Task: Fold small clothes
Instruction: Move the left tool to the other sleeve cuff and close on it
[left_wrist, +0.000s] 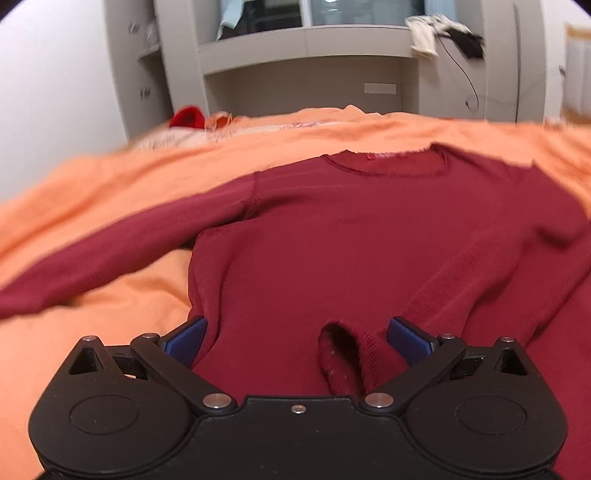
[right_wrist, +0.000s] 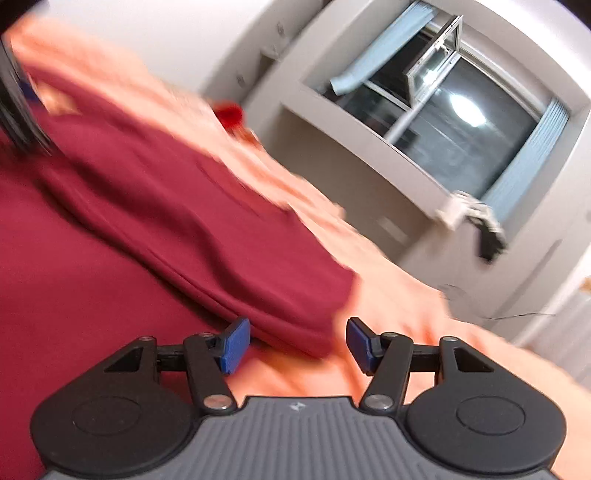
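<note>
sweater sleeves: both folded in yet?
Partly. One sleeve lies across the maroon sweater body, cuff near the hem; the other sleeve is spread on the orange bedspread.

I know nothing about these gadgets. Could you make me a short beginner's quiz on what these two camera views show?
1. True or false: the left tongs are spread open.
2. What colour is the bedspread under the dark red sweater?
3. The sweater's right sleeve lies: A) folded across the body, B) hanging off the bed.

Key: 1 true. 2 orange. 3 A. The right tongs are open too.
</note>
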